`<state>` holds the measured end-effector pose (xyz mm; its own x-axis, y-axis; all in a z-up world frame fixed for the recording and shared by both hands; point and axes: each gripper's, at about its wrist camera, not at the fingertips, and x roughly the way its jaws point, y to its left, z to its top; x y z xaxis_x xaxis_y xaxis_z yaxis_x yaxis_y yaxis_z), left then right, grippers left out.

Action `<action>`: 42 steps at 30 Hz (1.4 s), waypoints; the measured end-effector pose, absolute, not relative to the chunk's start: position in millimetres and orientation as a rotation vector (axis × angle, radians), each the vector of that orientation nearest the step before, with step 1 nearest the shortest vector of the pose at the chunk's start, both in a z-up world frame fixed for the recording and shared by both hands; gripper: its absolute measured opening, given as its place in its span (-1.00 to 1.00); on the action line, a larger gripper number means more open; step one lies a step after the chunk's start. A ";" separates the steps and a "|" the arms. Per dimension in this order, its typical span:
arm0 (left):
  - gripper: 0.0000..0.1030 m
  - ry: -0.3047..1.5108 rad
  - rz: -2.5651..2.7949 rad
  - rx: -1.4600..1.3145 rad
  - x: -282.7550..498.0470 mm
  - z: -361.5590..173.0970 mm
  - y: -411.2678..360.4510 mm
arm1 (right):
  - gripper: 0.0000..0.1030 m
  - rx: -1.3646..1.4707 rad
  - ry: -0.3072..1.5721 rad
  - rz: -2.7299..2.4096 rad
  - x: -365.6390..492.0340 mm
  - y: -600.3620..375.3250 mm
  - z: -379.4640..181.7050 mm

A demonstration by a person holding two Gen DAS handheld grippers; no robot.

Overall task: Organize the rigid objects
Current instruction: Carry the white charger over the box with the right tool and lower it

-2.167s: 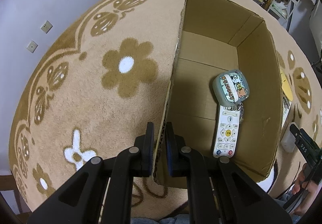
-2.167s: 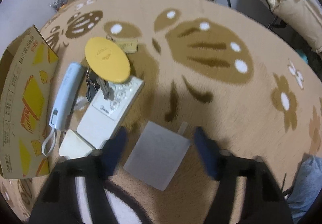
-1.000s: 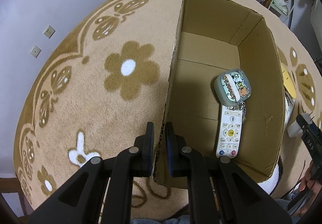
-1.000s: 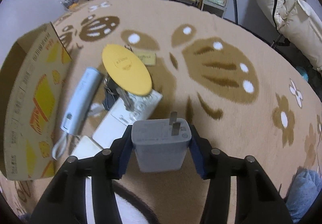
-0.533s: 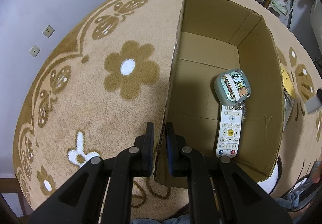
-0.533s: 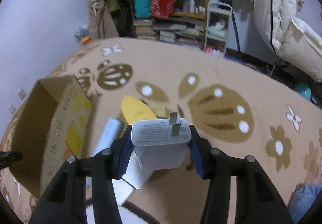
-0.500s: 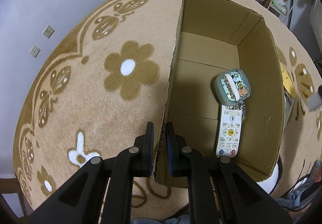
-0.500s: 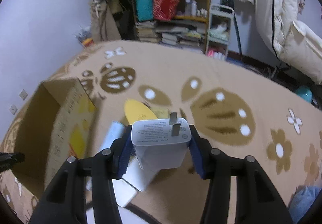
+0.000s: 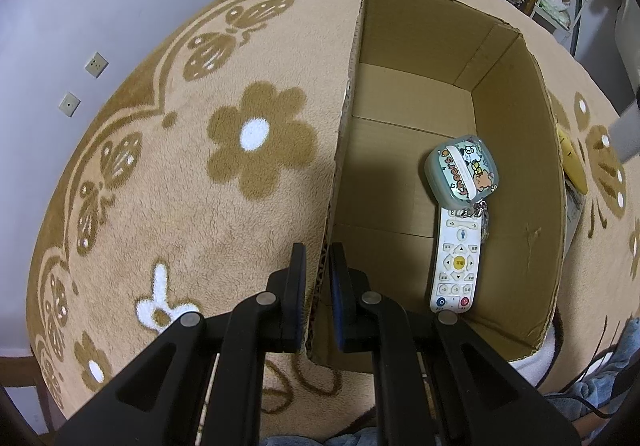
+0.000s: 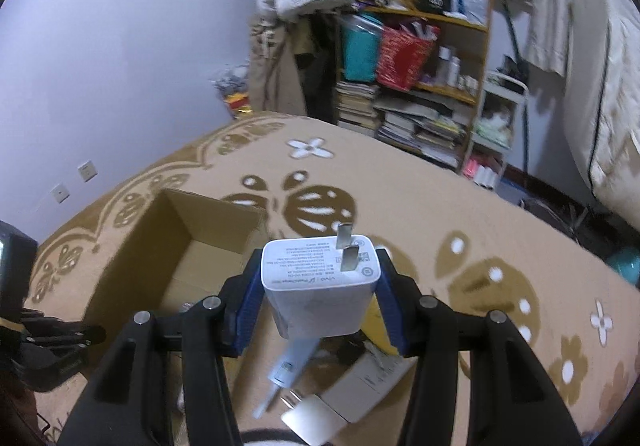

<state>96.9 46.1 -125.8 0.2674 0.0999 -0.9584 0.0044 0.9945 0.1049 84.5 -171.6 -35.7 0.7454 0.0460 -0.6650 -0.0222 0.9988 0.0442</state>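
Note:
My left gripper [image 9: 318, 278] is shut on the near left wall of an open cardboard box [image 9: 516, 149]. Inside the box lie a white remote [image 9: 457, 262] and a small teal case with cartoon print [image 9: 464, 171]. My right gripper [image 10: 318, 298] is shut on a white plug charger [image 10: 320, 286], prongs up, lifted above the rug to the right of the box [image 10: 160, 246]. The charger's corner [image 9: 627, 133] shows at the right edge of the left wrist view. Below it on the rug lie a light blue stick-shaped device [image 10: 294, 362], another white charger [image 10: 312, 416] and a white flat remote [image 10: 370, 382].
The patterned beige rug [image 9: 200, 205] covers the floor. A yellow oval object [image 9: 573, 165] lies just right of the box. A bookshelf with books and bags [image 10: 412, 85] and a pale wall with sockets [image 10: 86, 169] stand beyond the rug. The left gripper's body [image 10: 24, 322] shows at the left.
My right gripper has risen with the charger and tilted up, so the room and the box's inside have come into view. The left gripper has stayed clamped on the box wall.

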 end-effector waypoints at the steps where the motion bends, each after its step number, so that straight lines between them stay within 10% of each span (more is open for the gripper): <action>1: -0.79 1.298 0.065 0.095 96.6 -126.2 46.1 | 0.09 0.035 0.723 0.052 85.8 -167.3 -33.8; 42: -0.78 1.298 0.051 0.085 96.8 -127.1 48.3 | 0.09 0.108 0.882 0.272 99.2 -89.2 -93.8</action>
<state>96.8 48.3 -127.1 0.2686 0.0856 -0.9594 0.0095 0.9958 0.0915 99.2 -89.2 -93.8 0.6041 0.2791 -0.7464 -0.1903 0.9601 0.2050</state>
